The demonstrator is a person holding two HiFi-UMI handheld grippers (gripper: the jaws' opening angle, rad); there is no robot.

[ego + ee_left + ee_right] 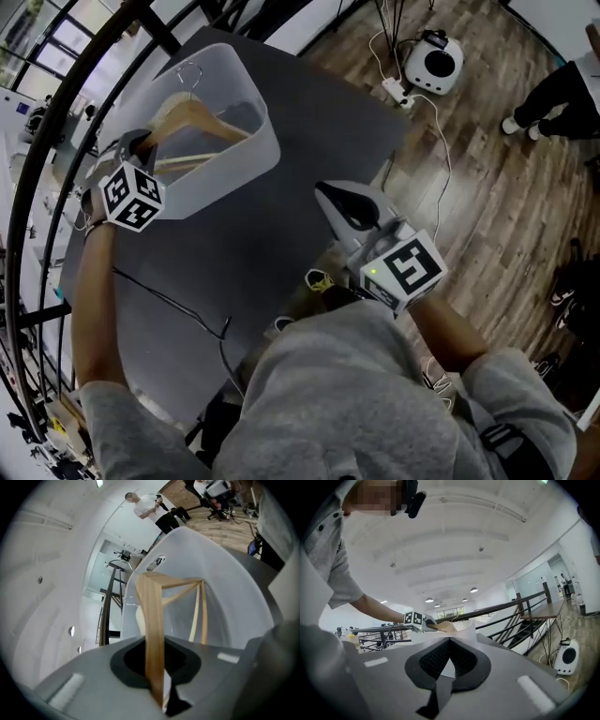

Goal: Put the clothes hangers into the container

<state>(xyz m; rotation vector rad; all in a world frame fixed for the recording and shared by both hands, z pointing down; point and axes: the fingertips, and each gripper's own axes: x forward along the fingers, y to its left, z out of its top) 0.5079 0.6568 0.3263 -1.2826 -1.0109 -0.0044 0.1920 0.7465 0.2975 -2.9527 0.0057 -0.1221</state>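
Our left gripper (141, 148) is pinching one shoulder arm of the wooden clothes hanger (199, 117), with its jaws pressed onto the wood from both sides. The hanger reaches out ahead of the jaws, over and partly inside the rim of the white container (246, 159), which stands on the far left part of the dark table (319, 122). Its metal hook (190, 73) lies near the container's far wall. We cannot quite tell whether the hanger's bottom bar touches the container floor, since the gripper covers that end. Our right gripper (450, 645) is near the table's right edge, well apart from the container. Its jaws are pressed together with nothing between them.
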